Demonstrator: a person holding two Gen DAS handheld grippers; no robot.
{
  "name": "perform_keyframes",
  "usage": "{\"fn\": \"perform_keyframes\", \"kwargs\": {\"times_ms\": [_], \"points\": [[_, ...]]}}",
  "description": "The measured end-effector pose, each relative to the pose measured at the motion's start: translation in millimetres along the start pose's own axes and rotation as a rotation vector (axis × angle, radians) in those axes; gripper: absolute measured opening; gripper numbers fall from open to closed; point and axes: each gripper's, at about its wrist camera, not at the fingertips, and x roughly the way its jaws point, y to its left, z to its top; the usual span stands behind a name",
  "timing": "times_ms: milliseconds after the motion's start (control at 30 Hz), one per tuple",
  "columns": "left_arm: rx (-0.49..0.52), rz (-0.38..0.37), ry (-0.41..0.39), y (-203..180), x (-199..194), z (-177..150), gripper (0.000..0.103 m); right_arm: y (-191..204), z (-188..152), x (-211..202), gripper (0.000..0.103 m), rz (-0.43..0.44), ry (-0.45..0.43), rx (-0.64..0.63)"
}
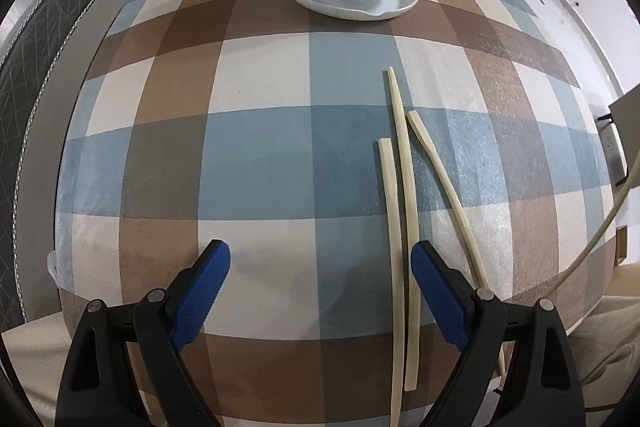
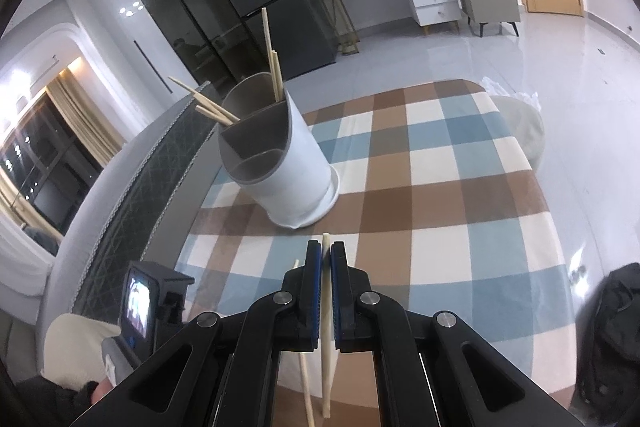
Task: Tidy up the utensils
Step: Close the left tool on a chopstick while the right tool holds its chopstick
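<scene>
gripping one pale chopstick (image 2: 327, 327), your right gripper (image 2: 326, 259) has its pads pressed shut on it, with the white holder (image 2: 296, 163) far ahead on the checked tablecloth (image 2: 460, 187). your left gripper (image 1: 320, 267) hangs wide open and empty over three chopsticks (image 1: 404, 187) lying near its right finger.

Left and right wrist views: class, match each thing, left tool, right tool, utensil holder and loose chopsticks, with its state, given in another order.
Column one:
1 left tool
2 right tool
3 utensil holder
4 loose chopsticks

Column two:
A lying flat on the checked cloth
B open, holding nothing
C standing upright
D shut on one chopstick

Pairs: 1-B; 2-D; 3-C; 4-A
</scene>
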Motion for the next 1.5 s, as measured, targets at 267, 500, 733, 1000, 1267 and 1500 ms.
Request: {"fn": "perform_keyframes", "kwargs": {"times_ms": [267, 500, 733, 1000, 1267, 1500], "points": [[-0.013, 0.009, 0.003, 5.6, 5.6, 4.5, 0.089, -2.1, 0.8, 2.3, 0.004, -0.006, 0.008, 0.013], [0.003, 0.020, 0.001, 7.7, 7.0, 4.5, 0.088, -1.4, 0.5, 3.4, 0.004, -0.010, 0.012, 0.011], [0.033, 0.014, 0.018, -4.7, 6.9, 26.0, 0.058, -3.0, 0.3, 4.3, 0.004, -0.014, 0.015, 0.021], [0.061, 0.009, 0.039, -16.7, 11.4, 58.1, 0.029, -3.6, 1.0, 6.1, 0.004, -0.016, 0.019, 0.021], [0.084, -0.023, 0.053, -44.5, 12.8, 70.2, 0.002, -5.3, 3.5, 9.7, 0.004, -0.025, 0.021, 0.022], [0.034, -0.077, -0.122, -33.2, -23.4, 67.8, 0.002, 2.5, 2.2, 7.7, 0.004, -0.022, 0.006, -0.013]]}}
